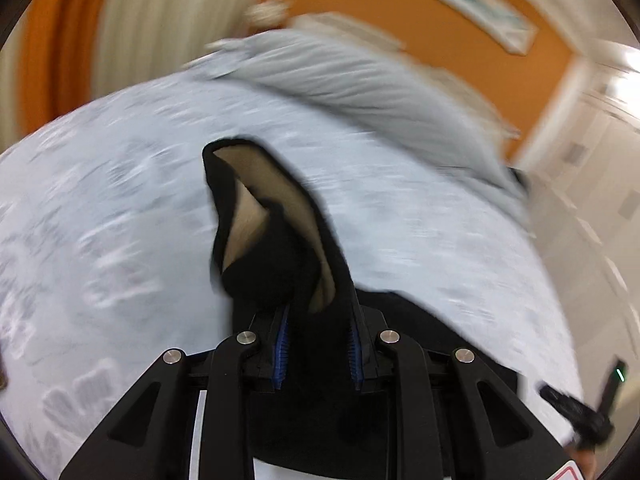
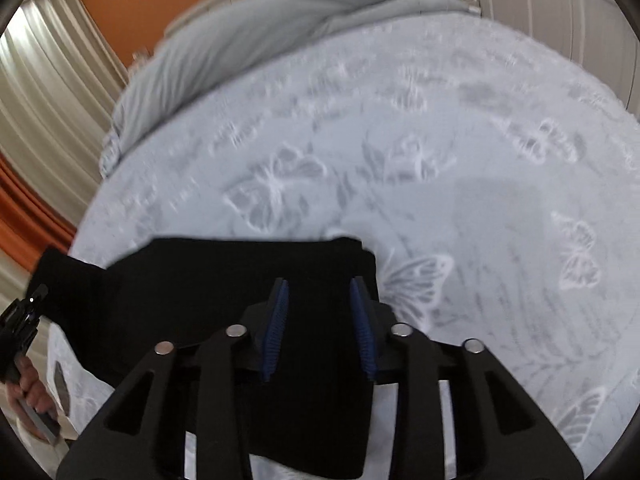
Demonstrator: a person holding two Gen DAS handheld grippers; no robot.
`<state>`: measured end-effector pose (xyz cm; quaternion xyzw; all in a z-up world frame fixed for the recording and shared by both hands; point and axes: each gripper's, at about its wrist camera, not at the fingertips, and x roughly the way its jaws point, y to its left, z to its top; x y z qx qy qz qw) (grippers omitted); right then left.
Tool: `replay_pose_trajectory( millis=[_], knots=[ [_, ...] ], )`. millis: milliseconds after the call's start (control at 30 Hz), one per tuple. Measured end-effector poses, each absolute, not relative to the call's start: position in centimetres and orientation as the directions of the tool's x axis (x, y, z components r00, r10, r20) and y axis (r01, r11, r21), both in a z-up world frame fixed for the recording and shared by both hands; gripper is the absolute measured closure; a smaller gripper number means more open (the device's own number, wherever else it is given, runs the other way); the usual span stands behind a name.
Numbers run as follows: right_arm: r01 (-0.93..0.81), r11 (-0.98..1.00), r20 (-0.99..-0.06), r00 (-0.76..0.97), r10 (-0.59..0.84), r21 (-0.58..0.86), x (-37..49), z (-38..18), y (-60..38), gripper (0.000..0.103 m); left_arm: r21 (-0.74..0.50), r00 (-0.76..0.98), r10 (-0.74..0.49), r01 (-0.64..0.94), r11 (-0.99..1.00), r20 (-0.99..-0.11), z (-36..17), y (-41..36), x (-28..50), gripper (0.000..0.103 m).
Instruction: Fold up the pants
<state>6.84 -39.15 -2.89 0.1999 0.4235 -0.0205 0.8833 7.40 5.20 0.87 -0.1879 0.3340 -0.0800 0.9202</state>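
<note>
Left hand-held gripper (image 1: 318,322) is clamped narrow on a bunched edge of the black pants (image 1: 276,248), lifting it off the bed (image 1: 120,220) so the tan lining shows, likely to carry that edge over for a fold. Right hand-held gripper (image 2: 320,304) sits over the flat near part of the pants (image 2: 224,280), jaws half open with cloth between them, pads not clearly pressing, probably to pin or take that part while the other end comes across. Pants lie at the near edge of the bed, grey blanket (image 2: 248,36) bunched far back; no containers in view.
</note>
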Motion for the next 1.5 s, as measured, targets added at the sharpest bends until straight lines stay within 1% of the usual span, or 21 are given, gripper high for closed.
replay_pose_trajectory(
  millis=[33, 100, 133, 167, 233, 300, 367, 467, 567, 667, 767, 900, 967, 1000, 1033, 1067, 1100, 1167, 1300, 1400, 1500],
  knots=[
    [0.199, 0.918, -0.754, 0.641, 0.142, 0.342, 6.7, -2.8, -39.0, 0.068, -0.401, 0.762, -0.325, 0.094, 0.911, -0.559, 1.6, 3.5, 6.6, 0.083],
    [0.185, 0.921, -0.762, 0.629, 0.157, 0.342, 6.6, -3.1, -38.0, 0.068, -0.394, 0.714, -0.446, 0.254, 0.883, -0.539, 1.8, -0.8, 5.0, 0.061],
    [0.176, 0.924, -0.77, 0.616, 0.165, 0.339, 6.8, -3.3, -37.4, 0.068, -0.374, 0.674, -0.474, 0.303, 0.877, -0.566, 1.0, -2.9, 4.7, 0.026],
    [0.171, 0.925, -0.778, 0.604, 0.173, 0.339, 7.2, -3.4, -37.2, 0.068, -0.344, 0.64, -0.479, 0.334, 0.877, -0.601, -0.1, -4.6, 4.5, 0.018],
    [0.156, 0.921, -0.787, 0.581, 0.206, 0.356, 7.9, -3.9, -36.1, 0.068, -0.261, 0.608, -0.438, 0.361, 0.895, -0.662, -2.1, -6.8, 3.7, 0.019],
    [0.133, 0.917, -0.791, 0.562, 0.243, 0.376, 8.2, -4.1, -34.8, 0.065, -0.221, 0.615, -0.441, 0.402, 0.888, -0.654, -1.6, -6.6, 2.8, 0.019],
    [0.071, 0.922, -0.782, 0.556, 0.28, 0.38, 8.4, -3.8, -32.3, 0.045, -0.214, 0.684, -0.42, 0.37, 0.904, -0.596, 0.4, -4.3, 2.3, 0.017],
    [-0.048, 0.915, -0.754, 0.551, 0.358, 0.4, 9.0, -3.2, -27.8, 0.029, -0.259, 0.778, -0.349, 0.245, 0.934, -0.522, 2.3, 0.5, 2.3, 0.016],
    [-0.162, 0.88, -0.723, 0.514, 0.461, 0.447, 10.4, -3.2, -22.8, 0.018, -0.335, 0.828, -0.244, 0.073, 0.94, -0.505, 2.9, 6.4, 3.3, 0.016],
    [-0.247, 0.85, -0.711, 0.468, 0.525, 0.465, 12.1, -3.7, -17.5, 0.014, -0.37, 0.833, -0.147, -0.073, 0.926, -0.533, 2.2, 11.3, 4.2, 0.016],
    [-0.295, 0.865, -0.71, 0.495, 0.501, 0.405, 13.6, -4.2, -13.5, 0.014, -0.369, 0.823, -0.113, -0.122, 0.921, -0.557, 1.8, 13.2, 4.4, 0.016],
    [-0.322, 0.91, -0.741, 0.537, 0.404, 0.263, 16.1, -5.8, -10.1, 0.014, -0.287, 0.808, -0.049, -0.151, 0.946, -0.587, 1.2, 14.0, 4.1, 0.016],
    [-0.32, 0.908, -0.767, 0.498, 0.405, 0.272, 17.5, -7.2, -9.2, 0.014, -0.222, 0.804, -0.01, -0.153, 0.963, -0.594, 1.0, 13.3, 3.9, 0.016],
    [-0.314, 0.909, -0.782, 0.478, 0.4, 0.273, 18.1, -8.0, -8.6, 0.019, -0.2, 0.8, -0.002, -0.148, 0.969, -0.6, 0.8, 13.1, 4.1, 0.016],
    [-0.31, 0.913, -0.799, 0.459, 0.388, 0.266, 18.5, -8.5, -8.3, 0.049, -0.187, 0.794, 0.004, -0.148, 0.971, -0.608, 0.7, 13.6, 4.1, 0.016],
    [-0.303, 0.912, -0.809, 0.438, 0.392, 0.278, 18.6, -8.8, -8.0, 0.064, -0.186, 0.789, 0.001, -0.146, 0.972, -0.615, 0.6, 13.6, 4.3, 0.016],
    [-0.296, 0.903, -0.801, 0.431, 0.416, 0.31, 18.6, -8.7, -8.0, 0.069, -0.191, 0.783, -0.009, -0.141, 0.971, -0.622, 0.4, 13.7, 4.5, 0.016],
    [-0.306, 0.873, -0.755, 0.444, 0.483, 0.379, 17.9, -6.7, -8.3, 0.088, -0.228, 0.774, -0.037, -0.14, 0.964, -0.633, 0.3, 13.8, 5.0, 0.016],
    [-0.322, 0.794, -0.616, 0.505, 0.604, 0.515, 15.3, 0.3, -11.7, 0.091, -0.31, 0.782, -0.112, -0.107, 0.945, -0.613, 0.9, 13.7, 5.0, 0.016],
    [-0.311, 0.816, -0.562, 0.605, 0.565, 0.487, 11.8, 4.9, -17.1, 0.091, -0.372, 0.789, -0.207, -0.029, 0.928, -0.579, 1.5, 12.5, 4.4, 0.016],
    [-0.209, 0.87, -0.572, 0.68, 0.458, 0.447, 8.2, 5.8, -24.7, 0.091, -0.403, 0.767, -0.316, 0.081, 0.911, -0.559, 1.7, 9.7, 3.9, 0.016]
  ],
)
